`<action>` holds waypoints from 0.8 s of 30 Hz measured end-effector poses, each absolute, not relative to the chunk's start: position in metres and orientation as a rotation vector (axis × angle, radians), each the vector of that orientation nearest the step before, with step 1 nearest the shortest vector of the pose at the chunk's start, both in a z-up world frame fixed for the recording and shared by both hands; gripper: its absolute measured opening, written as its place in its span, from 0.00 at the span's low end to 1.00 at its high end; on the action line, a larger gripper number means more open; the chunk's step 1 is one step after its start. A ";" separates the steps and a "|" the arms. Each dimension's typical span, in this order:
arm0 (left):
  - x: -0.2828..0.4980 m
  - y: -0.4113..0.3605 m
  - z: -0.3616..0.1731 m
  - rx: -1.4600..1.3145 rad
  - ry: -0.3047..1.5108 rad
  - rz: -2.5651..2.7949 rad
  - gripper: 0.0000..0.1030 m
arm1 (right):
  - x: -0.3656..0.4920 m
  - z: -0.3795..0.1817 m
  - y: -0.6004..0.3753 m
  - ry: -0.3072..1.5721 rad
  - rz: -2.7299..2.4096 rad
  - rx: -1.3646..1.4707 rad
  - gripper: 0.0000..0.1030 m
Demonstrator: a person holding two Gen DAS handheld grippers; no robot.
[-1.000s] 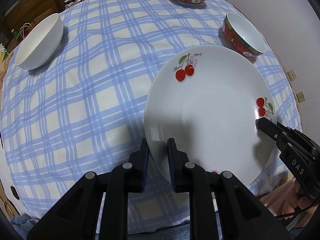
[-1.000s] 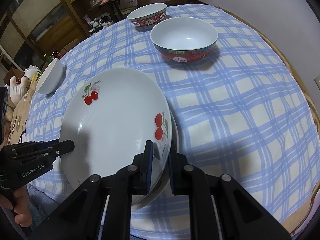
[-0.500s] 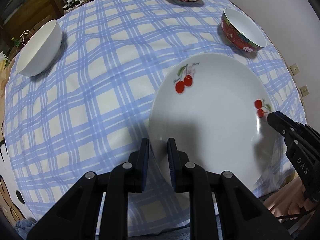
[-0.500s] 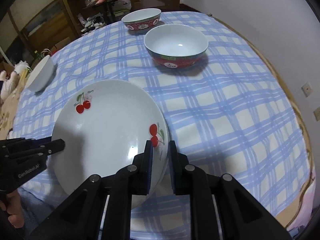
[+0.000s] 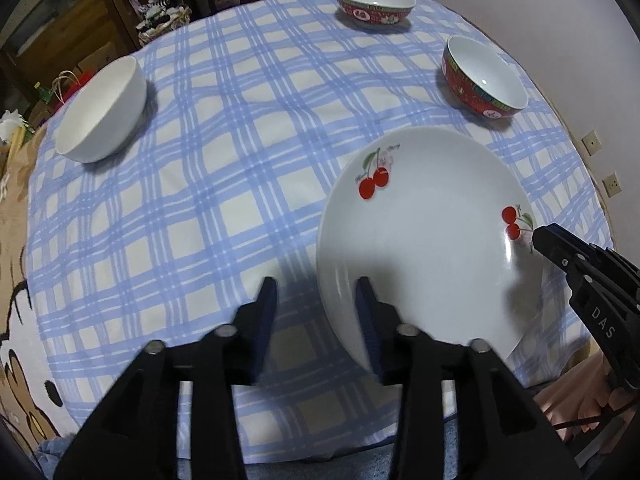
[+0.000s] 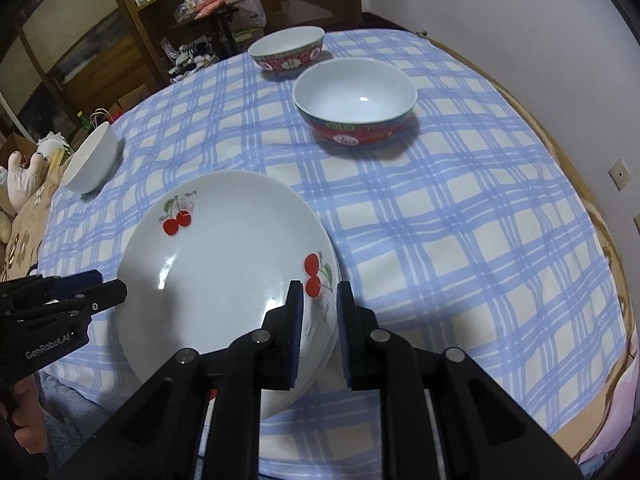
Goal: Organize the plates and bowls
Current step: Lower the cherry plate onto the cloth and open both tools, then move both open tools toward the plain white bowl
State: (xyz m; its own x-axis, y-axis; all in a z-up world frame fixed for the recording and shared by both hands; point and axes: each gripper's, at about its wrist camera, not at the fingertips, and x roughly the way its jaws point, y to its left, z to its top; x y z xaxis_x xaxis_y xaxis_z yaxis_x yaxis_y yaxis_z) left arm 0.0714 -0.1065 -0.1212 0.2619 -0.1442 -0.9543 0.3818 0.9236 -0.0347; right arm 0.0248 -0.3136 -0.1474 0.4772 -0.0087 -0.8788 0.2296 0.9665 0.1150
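Left wrist view: the left gripper (image 5: 316,308) has just been opening its jaws, and they now stand released with a clear gap. The near-left rim of the round white porcelain plate with red cherry prints (image 5: 432,240) sits between them, close against the right-hand jaw and apart from the left-hand one. The plate lies on the table under a blue-and-white checked tablecloth (image 5: 200,220), mostly ahead and to the right of these jaws. It appears to rest on a second white plate, though only edge lines show. The right gripper (image 5: 538,236) reaches in from the far right, its tip at the plate's rim beside the cherry print there. Far ahead and left of the jaws stands a plain white bowl (image 5: 100,116). Far ahead and right stands a red patterned bowl with a white inside (image 5: 484,78), and beyond it, straight ahead at the table's far edge, a second red patterned bowl (image 5: 374,4).

Right wrist view: the right gripper (image 6: 318,308) has its jaws clenched on the plate's (image 6: 224,264) near-right rim, one jaw inside by the cherries and the other outside. The rest of the plate spreads left of the jaws. The left gripper (image 6: 120,292) enters at far left, at the opposite rim. Ahead of the jaws stands the nearer red bowl (image 6: 356,108), with the second (image 6: 286,50) just beyond it. The white bowl (image 6: 92,158) is far ahead-left.
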 end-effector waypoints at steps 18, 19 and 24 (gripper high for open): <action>0.076 -0.092 -0.075 0.270 1.127 -0.305 0.86 | 0.030 -0.117 -0.299 0.953 -0.154 0.130 0.89; 0.077 -0.091 -0.072 0.274 1.119 -0.303 0.86 | 0.031 -0.115 -0.297 0.944 -0.151 0.119 0.90; 0.089 -0.076 -0.052 0.267 1.106 -0.290 0.86 | 0.040 -0.100 -0.282 0.919 -0.112 0.080 0.90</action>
